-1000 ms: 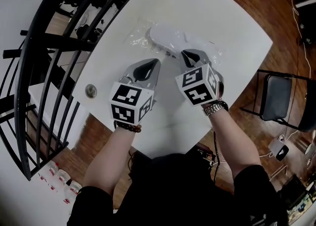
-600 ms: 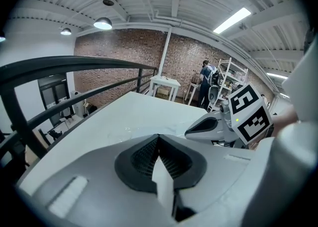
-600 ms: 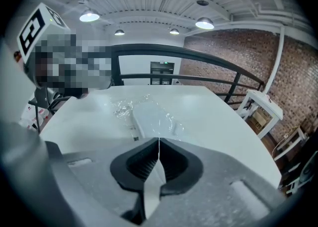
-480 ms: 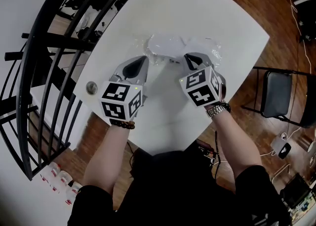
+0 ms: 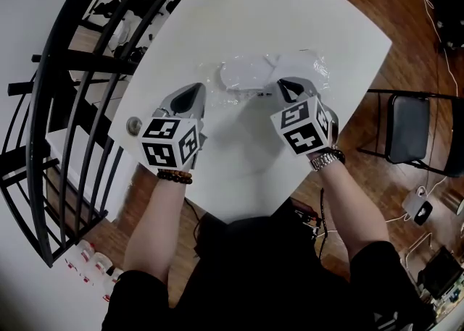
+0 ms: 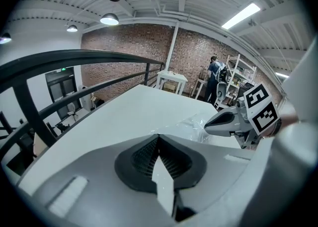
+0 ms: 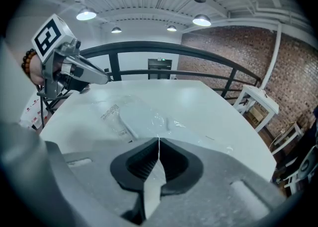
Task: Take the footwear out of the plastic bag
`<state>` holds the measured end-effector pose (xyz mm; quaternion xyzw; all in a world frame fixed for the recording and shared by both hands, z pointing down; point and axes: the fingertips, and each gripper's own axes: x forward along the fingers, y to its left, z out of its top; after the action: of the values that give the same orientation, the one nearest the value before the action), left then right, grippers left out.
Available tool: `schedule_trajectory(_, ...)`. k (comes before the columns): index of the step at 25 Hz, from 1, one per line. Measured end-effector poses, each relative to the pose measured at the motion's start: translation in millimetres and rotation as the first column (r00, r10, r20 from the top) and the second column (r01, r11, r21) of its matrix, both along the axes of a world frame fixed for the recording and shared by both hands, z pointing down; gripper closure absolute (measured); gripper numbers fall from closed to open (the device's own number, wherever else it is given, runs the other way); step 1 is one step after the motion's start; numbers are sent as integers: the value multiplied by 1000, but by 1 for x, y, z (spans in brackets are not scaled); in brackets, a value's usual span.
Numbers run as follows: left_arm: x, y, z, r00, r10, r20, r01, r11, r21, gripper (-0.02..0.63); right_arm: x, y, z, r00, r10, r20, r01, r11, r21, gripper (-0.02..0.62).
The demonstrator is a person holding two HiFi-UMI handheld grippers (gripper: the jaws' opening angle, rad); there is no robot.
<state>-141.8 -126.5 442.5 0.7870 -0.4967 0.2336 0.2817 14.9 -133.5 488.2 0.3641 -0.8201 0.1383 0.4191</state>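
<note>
1. Left forearm with bead bracelet point(image 5: 174, 176) and right forearm with wristwatch point(image 5: 326, 158) reach over the near edge of the white table point(image 5: 290, 11).
2. The left gripper point(image 5: 197, 92) is pitched down over the table, jaws clenched pad to pad. The edge of the film lies right at its tips. Whether any film is nipped between them cannot be confirmed.
3. The right gripper point(image 5: 283, 85) is also pitched down, jaws closed tight. Crinkled film meets its tips. A grip on the film cannot be confirmed here either.
4. The clear plastic bag point(image 5: 308, 69) lies flat on the table between and just beyond the two gripper tips, a printed label on its film.
5. The white footwear point(image 5: 243, 74) is inside the bag, lying flat, nearer the left gripper's end.
6. A small round metal object point(image 5: 133, 126) sits at the table's left edge, beside the left gripper and apart from the bag.
7. A black railing point(image 5: 65, 69) runs along the table's left side.
8. A black chair point(image 5: 407, 137) stands on the wooden floor to the right of the table.
</note>
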Motion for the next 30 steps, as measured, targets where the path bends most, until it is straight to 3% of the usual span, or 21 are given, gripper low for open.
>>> schedule_trajectory(13,17,19,33,998,46,-40,-51,990,-130,591,21,12,1,999,35,-17,-35,999,-6,576)
schedule_trajectory(25,28,28,48,995,76,-58,-86,979,-187,586,26,15,-13,999,40,-1,-40,999,21,508)
schedule_trajectory(30,25,28,52,996,66,-65,-78,978,-195,583,9,8,-26,999,5,48,-8,998,66,499)
